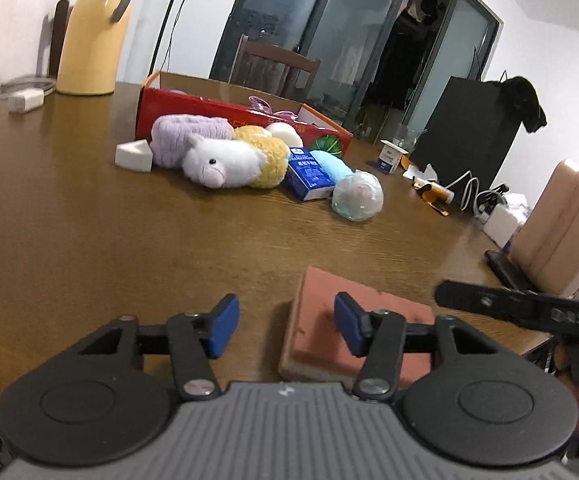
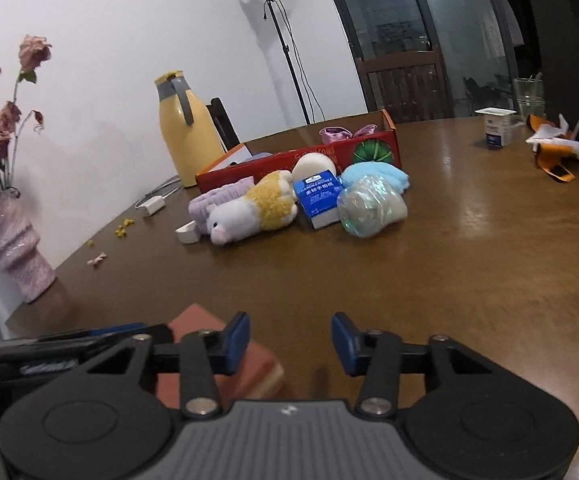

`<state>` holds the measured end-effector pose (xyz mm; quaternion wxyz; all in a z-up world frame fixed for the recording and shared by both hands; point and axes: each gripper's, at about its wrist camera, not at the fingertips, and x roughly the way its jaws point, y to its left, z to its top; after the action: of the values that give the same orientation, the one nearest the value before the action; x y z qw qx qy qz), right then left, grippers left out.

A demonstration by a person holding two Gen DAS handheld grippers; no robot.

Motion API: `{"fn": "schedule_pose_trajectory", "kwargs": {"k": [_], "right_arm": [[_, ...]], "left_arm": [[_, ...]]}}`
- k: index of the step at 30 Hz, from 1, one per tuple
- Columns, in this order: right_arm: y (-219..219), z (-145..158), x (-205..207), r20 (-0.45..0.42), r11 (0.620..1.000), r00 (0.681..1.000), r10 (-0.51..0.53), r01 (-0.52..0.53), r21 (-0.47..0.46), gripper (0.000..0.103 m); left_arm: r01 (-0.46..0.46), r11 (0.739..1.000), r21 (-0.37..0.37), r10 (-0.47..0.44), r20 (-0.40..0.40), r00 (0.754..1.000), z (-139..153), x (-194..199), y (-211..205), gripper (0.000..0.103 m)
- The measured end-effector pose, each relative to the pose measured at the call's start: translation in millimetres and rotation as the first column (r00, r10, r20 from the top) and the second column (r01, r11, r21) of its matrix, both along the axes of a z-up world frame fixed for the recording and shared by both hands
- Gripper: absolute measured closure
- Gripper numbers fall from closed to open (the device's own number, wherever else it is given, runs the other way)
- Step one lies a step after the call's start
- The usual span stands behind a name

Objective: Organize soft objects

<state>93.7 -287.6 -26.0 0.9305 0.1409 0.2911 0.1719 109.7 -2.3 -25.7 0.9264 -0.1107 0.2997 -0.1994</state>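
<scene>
A pile of soft things lies mid-table in front of an open red cardboard box (image 1: 225, 114): a white plush animal (image 1: 219, 162), a purple cloth (image 1: 181, 134), a yellow fluffy piece (image 1: 267, 156), a blue tissue pack (image 1: 309, 174), a light blue towel (image 1: 331, 162) and a clear-wrapped bundle (image 1: 357, 196). A pink sponge block (image 1: 321, 320) lies flat at the near table edge. My left gripper (image 1: 285, 326) hovers over its left edge, open, its pads not pressing anything. My right gripper (image 2: 291, 344) is open to the right of the sponge block (image 2: 261, 368), with bare table between its pads.
A yellow thermos jug (image 1: 93, 36) and a white charger (image 1: 25, 100) stand at the back left. A pink vase of dried roses (image 2: 13, 248) is at the table's left edge. A yoghurt cup (image 2: 497, 128), cables and orange scraps (image 2: 553, 160) lie far right.
</scene>
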Motion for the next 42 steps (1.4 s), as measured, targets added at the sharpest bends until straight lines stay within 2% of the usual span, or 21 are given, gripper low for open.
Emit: {"fn": "schedule_pose_trajectory", "kwargs": {"k": [4,7,8,10,13,14,19,23,26,30,32,34,37,39,40,42], "right_arm": [[2.6,-3.7,-15.3,-0.043,0.996,0.995,0.091,-0.091,0.024,0.062],[9.2,-11.9,-12.5,-0.065,0.994,0.993,0.102,-0.099,0.051,0.062],[11.2,-13.9,-9.6,-0.066,0.994,0.993,0.097,-0.093,0.053,0.065],[14.0,-15.4,0.3,-0.05,0.994,0.995,0.091,-0.088,0.061,0.07],[19.7,-12.5,17.5,-0.007,0.998,0.998,0.061,-0.061,0.014,0.081],[21.8,-10.0,23.5,0.001,0.999,0.999,0.042,-0.042,-0.008,0.081],[24.8,2.3,29.1,0.052,0.998,0.997,0.059,-0.059,0.004,0.079],[25.6,-10.5,33.5,-0.002,0.998,0.998,0.062,-0.062,-0.002,0.077],[23.4,-10.8,31.6,-0.033,0.996,0.996,0.088,-0.087,0.024,0.077],[23.9,-9.6,26.0,-0.039,0.994,0.993,0.108,-0.107,0.028,0.077],[22.7,-7.7,23.4,-0.029,0.992,0.993,0.113,-0.112,0.052,0.077],[20.1,-7.3,24.4,-0.011,0.992,0.994,0.105,-0.104,0.065,0.077],[16.0,-12.4,35.9,-0.035,0.994,0.996,0.078,-0.075,0.082,0.07],[15.9,-18.0,42.8,-0.059,0.991,0.994,0.091,-0.084,0.1,0.071],[16.6,-20.1,44.3,-0.064,0.99,0.993,0.097,-0.09,0.107,0.071],[17.9,-18.9,46.3,-0.061,0.988,0.992,0.106,-0.098,0.117,0.079]], "left_arm": [[-0.033,0.999,-0.01,0.033,-0.02,0.999,0.3,-2.5,0.2,0.051],[-0.037,0.999,-0.014,0.036,-0.021,0.999,1.5,-4.0,-0.4,0.056],[-0.033,0.999,-0.015,0.033,-0.022,0.999,2.4,-4.8,-0.6,0.06],[-0.038,0.999,-0.005,0.037,-0.015,0.999,4.2,-5.1,-1.9,0.061],[-0.006,1.0,-0.024,0.006,-0.026,1.0,7.0,-2.4,-3.7,0.064],[-0.007,1.0,-0.029,0.006,-0.024,1.0,8.2,-2.2,-4.1,0.064],[-0.025,0.999,-0.021,0.025,-0.022,0.999,8.5,0.1,-3.9,0.064],[-0.027,0.999,-0.035,0.026,-0.031,0.999,3.2,3.6,-2.7,0.064],[-0.059,0.998,-0.016,0.058,-0.014,0.998,3.5,7.1,-1.4,0.064],[-0.077,0.996,-0.039,0.076,-0.037,0.996,5.6,10.0,5.4,0.064],[-0.063,0.996,-0.057,0.06,-0.044,0.997,8.9,7.6,7.8,0.062],[-0.011,0.997,-0.081,0.007,-0.055,0.998,11.7,4.0,5.1,0.057],[0.017,0.997,-0.08,-0.023,-0.066,0.998,9.6,4.4,-3.3,0.055],[0.003,0.998,-0.058,-0.008,-0.094,0.996,3.9,10.8,-6.4,0.057],[0.003,0.997,-0.08,-0.01,-0.098,0.995,2.0,12.2,-5.2,0.058],[-0.007,0.996,-0.091,-0.002,-0.104,0.995,4.0,17.1,-5.1,0.061]]}}
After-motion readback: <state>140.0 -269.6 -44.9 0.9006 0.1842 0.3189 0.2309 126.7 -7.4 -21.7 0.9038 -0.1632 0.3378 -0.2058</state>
